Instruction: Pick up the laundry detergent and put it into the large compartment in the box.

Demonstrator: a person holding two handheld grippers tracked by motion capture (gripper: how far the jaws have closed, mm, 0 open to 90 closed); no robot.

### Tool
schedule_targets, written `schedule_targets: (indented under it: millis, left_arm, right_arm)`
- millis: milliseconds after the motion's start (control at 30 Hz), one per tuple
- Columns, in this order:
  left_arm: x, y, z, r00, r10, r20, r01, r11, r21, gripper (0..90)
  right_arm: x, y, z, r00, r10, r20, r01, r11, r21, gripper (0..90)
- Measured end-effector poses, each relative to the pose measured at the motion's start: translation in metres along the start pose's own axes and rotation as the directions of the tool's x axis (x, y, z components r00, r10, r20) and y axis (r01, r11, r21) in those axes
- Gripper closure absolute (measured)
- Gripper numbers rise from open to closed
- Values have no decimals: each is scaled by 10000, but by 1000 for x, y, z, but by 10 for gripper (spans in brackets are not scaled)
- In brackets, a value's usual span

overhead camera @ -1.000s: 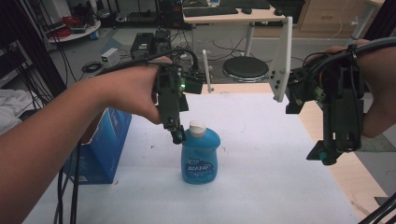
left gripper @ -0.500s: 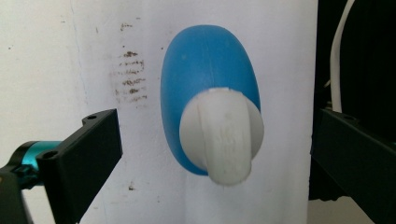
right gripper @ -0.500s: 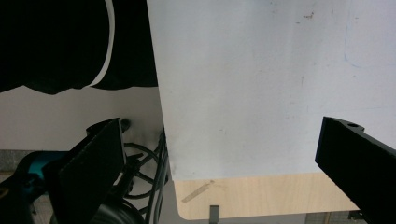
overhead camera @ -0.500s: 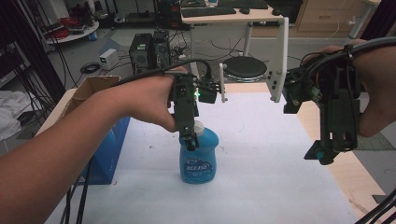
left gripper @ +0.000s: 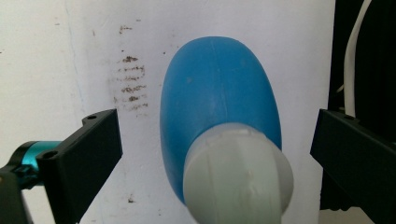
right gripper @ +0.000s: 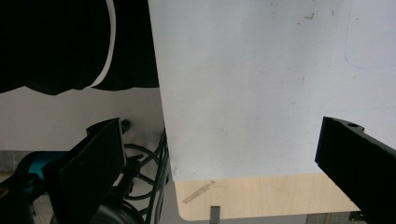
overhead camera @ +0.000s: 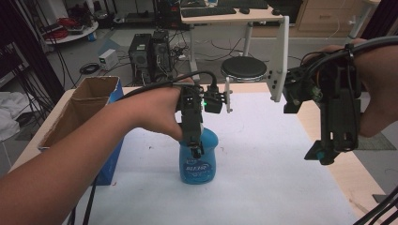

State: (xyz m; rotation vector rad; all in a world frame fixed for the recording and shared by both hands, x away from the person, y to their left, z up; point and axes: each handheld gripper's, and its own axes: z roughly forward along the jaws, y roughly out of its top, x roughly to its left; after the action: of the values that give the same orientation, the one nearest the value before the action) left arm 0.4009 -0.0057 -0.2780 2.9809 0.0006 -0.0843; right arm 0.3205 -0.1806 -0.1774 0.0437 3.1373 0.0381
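Observation:
A blue plastic bottle (overhead camera: pixel 199 161) stands upright on the white sheet (overhead camera: pixel 263 140) near the table's middle. In the left gripper view I look down on its blue body (left gripper: pixel 212 84) and white cap (left gripper: pixel 238 175). My left gripper (overhead camera: pixel 194 149) hangs straight over the bottle top and hides the cap in the high view. Its jaws stand open, one on each side of the cap (left gripper: pixel 215 137), clear of it. My right gripper (overhead camera: pixel 328 152) hovers open above the sheet's right edge, with nothing between its jaws (right gripper: pixel 219 140).
An open cardboard box with blue sides (overhead camera: pixel 80 110) stands at the table's left edge. A white upright frame (overhead camera: pixel 279 56) rises at the back. Bare wood (right gripper: pixel 261 198) borders the sheet below the right gripper. A stool (overhead camera: pixel 243 70) and computer towers stand beyond the table.
My left gripper has moved right and come down over the bottle's cap, with its jaws now on both sides of it. The right gripper has barely shifted.

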Motion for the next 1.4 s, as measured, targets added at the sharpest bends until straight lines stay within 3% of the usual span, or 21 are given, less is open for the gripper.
schedule_targets:
  millis: [267, 467, 1000, 1400]
  left_arm:
    - [0, 2, 8, 9998, 96, -145, -92, 9995, 296, 21]
    - [0, 0, 14, 9994, -50, -333, 65, 9989, 456, 21]
    - [-1, 3, 17, 9977, -45, -671, 78, 9988, 489, 22]
    - [-4, 5, 17, 9982, 125, -594, -76, 9967, 812, 122]
  right_arm:
    - [1, 0, 1, 10000, -28, 18, 28, 10000, 5, 6]
    - [0, 1, 1, 10000, -90, 34, 90, 10000, 6, 6]
    - [3, 1, 1, 9999, -45, 98, 45, 10000, -85, 6]
    - [4, 1, 1, 9999, -23, 145, 25, 9999, -104, 6]
